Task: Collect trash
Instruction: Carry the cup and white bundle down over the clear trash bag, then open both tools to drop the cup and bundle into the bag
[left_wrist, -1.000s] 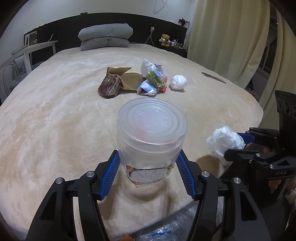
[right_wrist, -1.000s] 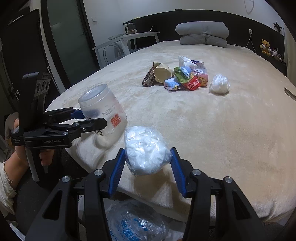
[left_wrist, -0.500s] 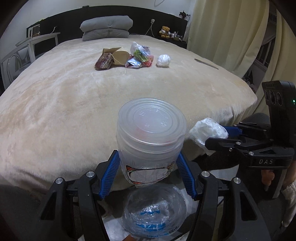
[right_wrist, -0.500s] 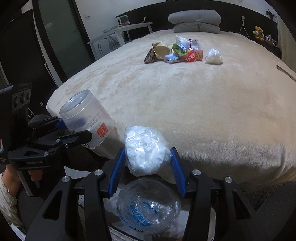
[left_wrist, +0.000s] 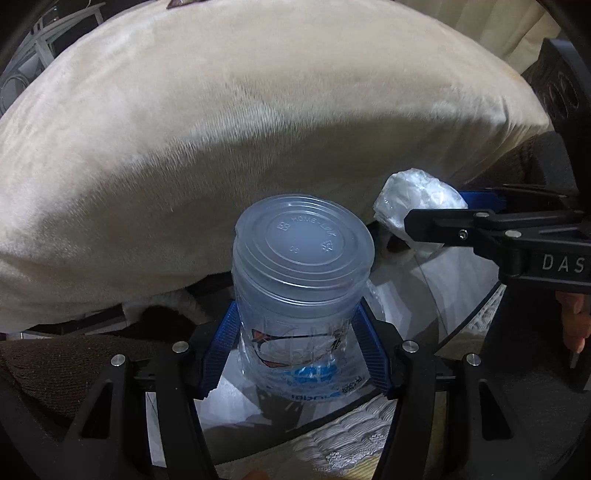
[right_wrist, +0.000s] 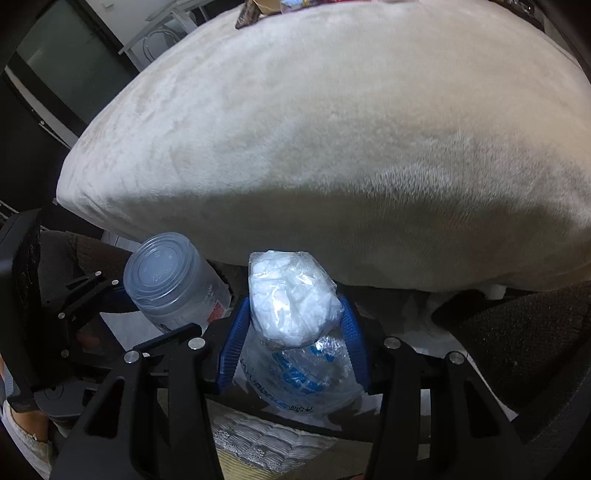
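Observation:
My left gripper (left_wrist: 295, 347) is shut on a clear plastic jar (left_wrist: 301, 273) with a lid and a red-printed label. The jar also shows in the right wrist view (right_wrist: 170, 284). My right gripper (right_wrist: 291, 339) is shut on a white crumpled plastic bag wad (right_wrist: 291, 299), which also shows in the left wrist view (left_wrist: 417, 206). Both hang beside each other over a bin lined with a clear bag with blue print (right_wrist: 306, 384), just off the foot of the bed (left_wrist: 240, 122). The liner shows under the jar in the left wrist view (left_wrist: 317, 387).
Several wrappers lie far up the bed, cut off by the top edge (right_wrist: 255, 11). A dark brown bed base (right_wrist: 517, 317) runs under the blanket. A patterned rug (left_wrist: 351, 443) lies under the bin. A white chair (left_wrist: 44, 29) stands at the left.
Both grippers have pulled back off the bed and tilted downward over the lined bin, each still holding its item. The bed's trash pile has slid out of view at the top.

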